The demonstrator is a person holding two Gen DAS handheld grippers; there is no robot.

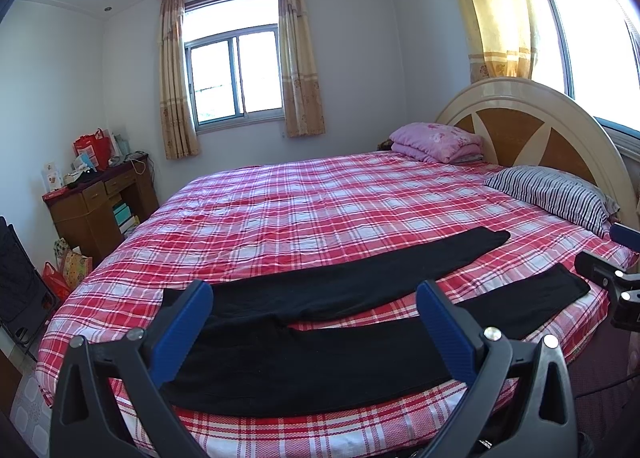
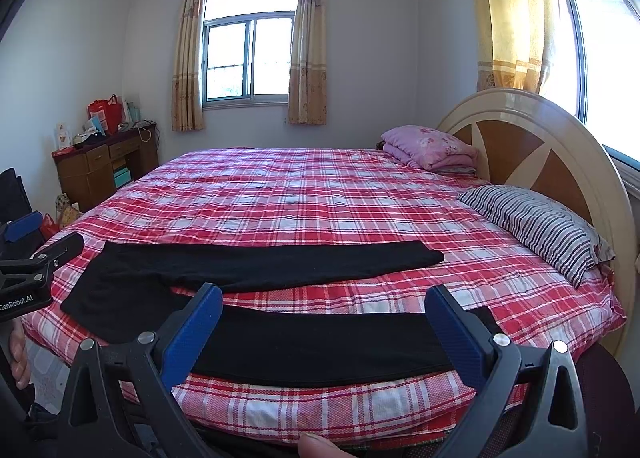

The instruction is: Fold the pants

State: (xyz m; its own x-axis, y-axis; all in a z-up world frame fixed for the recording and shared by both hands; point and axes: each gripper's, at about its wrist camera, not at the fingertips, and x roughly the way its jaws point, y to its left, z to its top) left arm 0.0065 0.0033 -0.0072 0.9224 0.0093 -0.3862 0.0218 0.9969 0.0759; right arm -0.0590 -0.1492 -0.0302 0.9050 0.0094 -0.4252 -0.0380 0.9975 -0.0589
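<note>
Both wrist views low at bed (image 1: 320,194) edge (near), facing headboard-side, sharing pants (image 1: 320,338)

Near pant leg's (image 2: 320,346) cuff behind right tool's (image 2: 324,322) finger.

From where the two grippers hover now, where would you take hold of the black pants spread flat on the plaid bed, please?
I would pinch the near leg of the black pants along its near edge, coming from the bed's near side: left gripper by the waist, right gripper by the cuff. That leg lies flat and straight beside the edge, so it could fold over the far leg.
</note>
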